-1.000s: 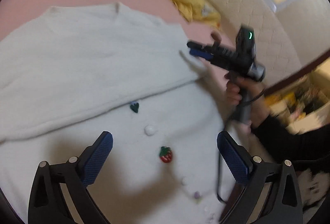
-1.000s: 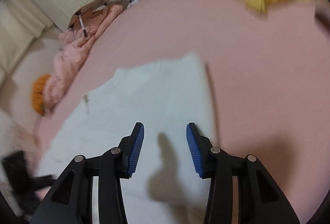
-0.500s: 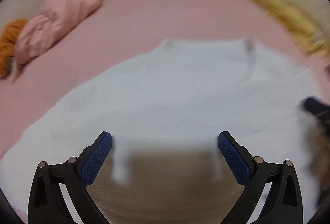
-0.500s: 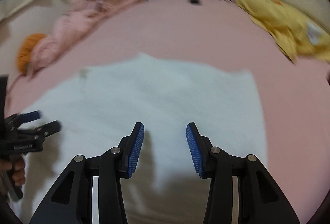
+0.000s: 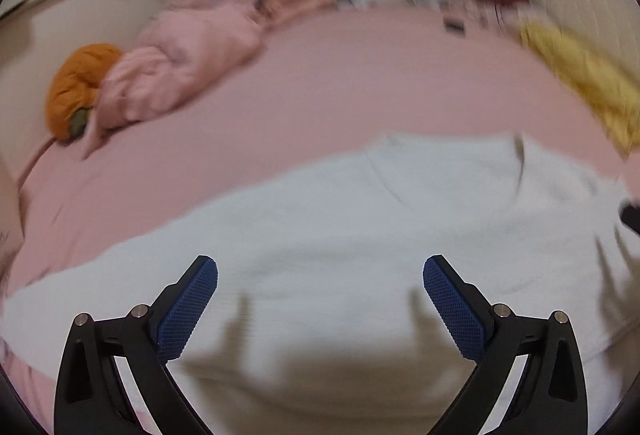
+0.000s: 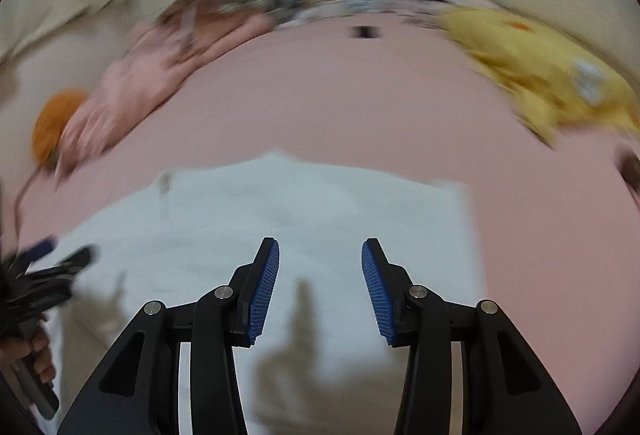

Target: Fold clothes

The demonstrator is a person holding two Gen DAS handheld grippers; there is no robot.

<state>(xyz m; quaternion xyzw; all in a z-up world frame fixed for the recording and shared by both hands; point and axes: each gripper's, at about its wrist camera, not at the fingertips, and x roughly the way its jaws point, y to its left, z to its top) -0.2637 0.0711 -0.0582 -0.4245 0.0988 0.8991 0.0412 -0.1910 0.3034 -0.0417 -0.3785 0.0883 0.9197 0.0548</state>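
White knit fabric fills the lower half of the left wrist view: the sweater (image 5: pixel 360 235) lies flat on the pink bed (image 5: pixel 320 83), neckline toward the far edge, its long axis running left to right across the bed. The left hand-held gripper (image 5: pixel 320 301) hangs over it with its blue pads wide apart and nothing between them. Toward the bed's far left corner sit a crumpled pink blanket (image 5: pixel 180 51) and an orange bundle (image 5: pixel 76 87); a yellow garment (image 5: pixel 580 79) lies at the far right edge, smeared by motion blur. Clutter past the far edge is too blurred to name, and a dark shape at the right border is cut off. In the right wrist view the sweater (image 6: pixel 300 219) spreads under the right hand-held gripper (image 6: pixel 320 289), whose pads stand moderately apart, empty. Its right edge runs straight toward the far edge of the bed (image 6: pixel 360 107). The left hand-held gripper (image 6: pixel 56 255) shows blurred at the left border. The yellow garment (image 6: pixel 540 75) lies far right, the blanket (image 6: pixel 152 83) far left.
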